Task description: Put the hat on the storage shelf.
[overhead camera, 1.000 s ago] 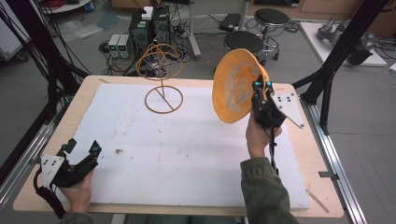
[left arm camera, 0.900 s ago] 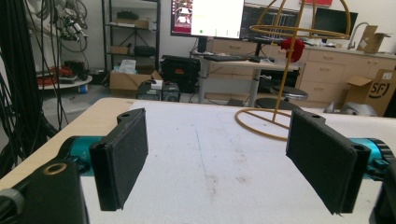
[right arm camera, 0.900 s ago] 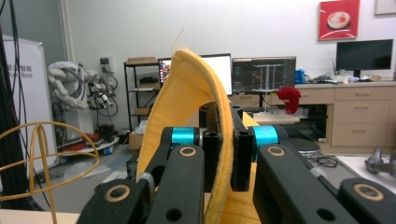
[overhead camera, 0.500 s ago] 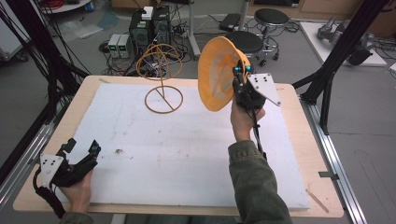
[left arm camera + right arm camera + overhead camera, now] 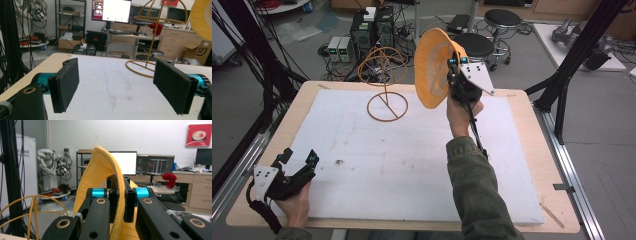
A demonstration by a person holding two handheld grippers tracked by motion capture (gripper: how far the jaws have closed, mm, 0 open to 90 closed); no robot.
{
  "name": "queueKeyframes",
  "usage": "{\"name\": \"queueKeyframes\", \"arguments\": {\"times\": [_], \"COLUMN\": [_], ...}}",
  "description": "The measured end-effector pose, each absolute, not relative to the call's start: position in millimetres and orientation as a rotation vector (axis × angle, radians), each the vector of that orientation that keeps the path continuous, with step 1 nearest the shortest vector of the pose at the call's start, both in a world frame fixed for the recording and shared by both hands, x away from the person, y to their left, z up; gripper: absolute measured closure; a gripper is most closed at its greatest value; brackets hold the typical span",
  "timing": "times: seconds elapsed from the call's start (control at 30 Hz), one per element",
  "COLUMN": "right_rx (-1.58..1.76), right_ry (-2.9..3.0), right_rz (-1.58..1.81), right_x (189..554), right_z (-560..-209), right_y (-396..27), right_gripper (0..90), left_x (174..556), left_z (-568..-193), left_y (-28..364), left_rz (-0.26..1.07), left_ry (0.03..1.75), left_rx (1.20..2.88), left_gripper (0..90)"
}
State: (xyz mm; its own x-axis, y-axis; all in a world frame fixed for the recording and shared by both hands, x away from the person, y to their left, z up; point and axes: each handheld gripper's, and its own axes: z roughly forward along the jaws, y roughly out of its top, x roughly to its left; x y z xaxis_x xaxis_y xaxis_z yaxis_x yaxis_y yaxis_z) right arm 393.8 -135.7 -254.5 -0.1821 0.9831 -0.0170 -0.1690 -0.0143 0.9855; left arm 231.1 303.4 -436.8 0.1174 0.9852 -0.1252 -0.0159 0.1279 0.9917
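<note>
A hat, orange-yellow and wide-brimmed, is hanging in the air above the far side of the table, pinched by its brim in the right gripper, whose jaws are pressing together on the fabric, as the right gripper view makes plain. Over the past second the hat has been travelling left across the table, from near the right edge toward the wire stand, and now sits just beside the stand's domed top; that suggests the person is carrying it over to set it on the stand, a step not yet done. The left gripper is resting at the near left corner of the white mat, its jaws standing wide apart on nothing, and has not shifted in that time. The hat's crown is facing away from the high camera and its far side is hidden; in the left gripper view the hat is cut off at the top right corner, and the stand's top runs out of frame.
</note>
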Motion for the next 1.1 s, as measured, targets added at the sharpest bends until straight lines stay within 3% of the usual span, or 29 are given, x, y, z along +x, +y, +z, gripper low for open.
{"name": "queueKeyframes", "arguments": {"times": [0.63, 1.1], "right_rx": [0.946, 0.898], "right_ry": [1.246, 1.307], "right_rz": [1.358, 1.413], "right_x": [433, 441], "right_z": [-243, -241], "right_y": [-86, -34], "right_gripper": [86.5, 86.5], "left_x": [231, 232], "left_z": [-436, -435], "left_y": [305, 302], "left_rz": [1.036, 1.028], "left_ry": [1.159, 1.15], "left_rx": [1.134, 1.132], "left_gripper": [21.2, 21.2]}}
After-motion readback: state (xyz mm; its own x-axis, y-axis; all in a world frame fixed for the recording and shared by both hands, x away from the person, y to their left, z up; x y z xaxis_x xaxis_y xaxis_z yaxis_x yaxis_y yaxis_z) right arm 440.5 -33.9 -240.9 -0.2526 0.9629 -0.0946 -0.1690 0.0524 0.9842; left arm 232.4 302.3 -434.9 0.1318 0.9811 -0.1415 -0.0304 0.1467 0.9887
